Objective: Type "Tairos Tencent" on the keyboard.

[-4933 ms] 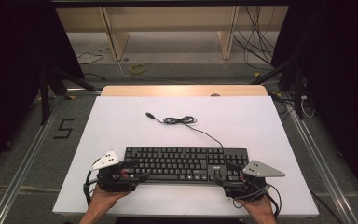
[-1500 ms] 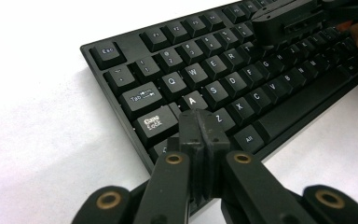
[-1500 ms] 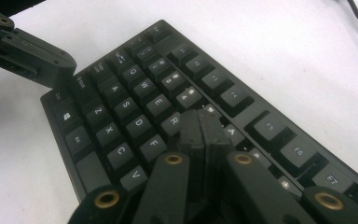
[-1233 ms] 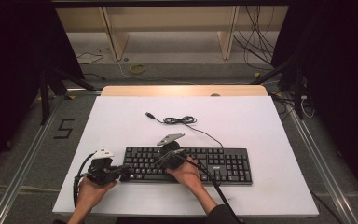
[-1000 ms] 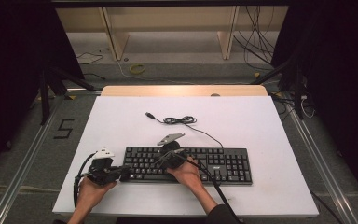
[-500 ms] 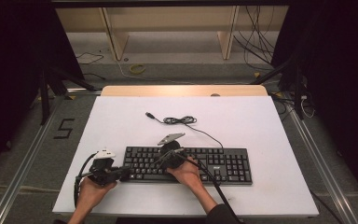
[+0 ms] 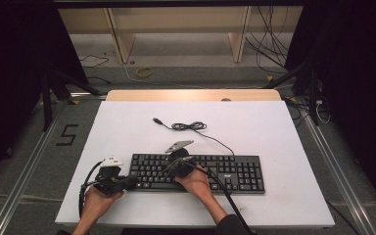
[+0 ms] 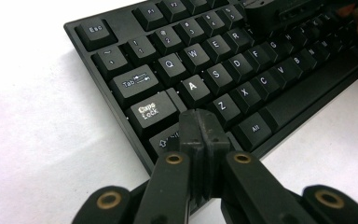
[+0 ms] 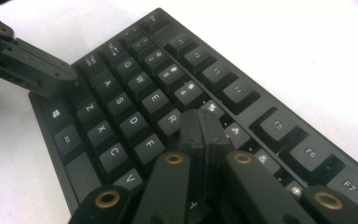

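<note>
My left gripper (image 8: 200, 128) jaws pressed together, empty, tips over the keyboard (image 7: 196, 172) near Shift at its 9 o'clock end, right gripper (image 9: 203, 128) likewise closed by T, key legends readable up close, high view adds cable (image 7: 188, 126) at 12 o'clock on the worktop (image 7: 274, 127).

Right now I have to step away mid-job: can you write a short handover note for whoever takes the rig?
Left claw: shut, tips on the left Shift key at the keyboard's left end.
Right claw: shut, tips on the keys near T.
Keyboard lies flat near the table's front edge; its cable lies loose behind, unplugged.
Done: both claws set on keys, like a Shift combination.
Left: lift both claws off, I'd guess.
</note>
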`<state>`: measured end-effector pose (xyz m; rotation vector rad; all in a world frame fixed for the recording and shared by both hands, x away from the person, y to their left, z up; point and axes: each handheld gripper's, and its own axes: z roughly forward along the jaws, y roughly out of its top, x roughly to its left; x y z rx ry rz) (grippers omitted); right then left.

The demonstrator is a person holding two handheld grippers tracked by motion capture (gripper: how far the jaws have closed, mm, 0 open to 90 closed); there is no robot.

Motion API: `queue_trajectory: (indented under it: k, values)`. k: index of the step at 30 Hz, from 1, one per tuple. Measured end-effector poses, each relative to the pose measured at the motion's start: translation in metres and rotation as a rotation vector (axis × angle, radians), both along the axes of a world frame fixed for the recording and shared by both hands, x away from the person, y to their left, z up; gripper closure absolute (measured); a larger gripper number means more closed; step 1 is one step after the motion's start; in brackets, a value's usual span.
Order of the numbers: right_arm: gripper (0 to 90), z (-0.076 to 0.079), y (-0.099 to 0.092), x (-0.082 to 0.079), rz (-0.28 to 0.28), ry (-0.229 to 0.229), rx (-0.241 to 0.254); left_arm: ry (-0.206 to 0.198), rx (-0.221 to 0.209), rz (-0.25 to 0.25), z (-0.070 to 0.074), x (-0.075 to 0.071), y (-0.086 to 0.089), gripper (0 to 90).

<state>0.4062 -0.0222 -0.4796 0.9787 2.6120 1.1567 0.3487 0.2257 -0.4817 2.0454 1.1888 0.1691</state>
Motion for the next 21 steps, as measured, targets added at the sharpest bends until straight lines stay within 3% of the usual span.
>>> queue_trajectory:
  k: [21]
  values:
    - [90.0,0.0005,0.0000,-0.0001,-0.002,0.009,0.004,0.001,-0.003,0.007,0.0007,-0.0004,-0.0007,89.2]
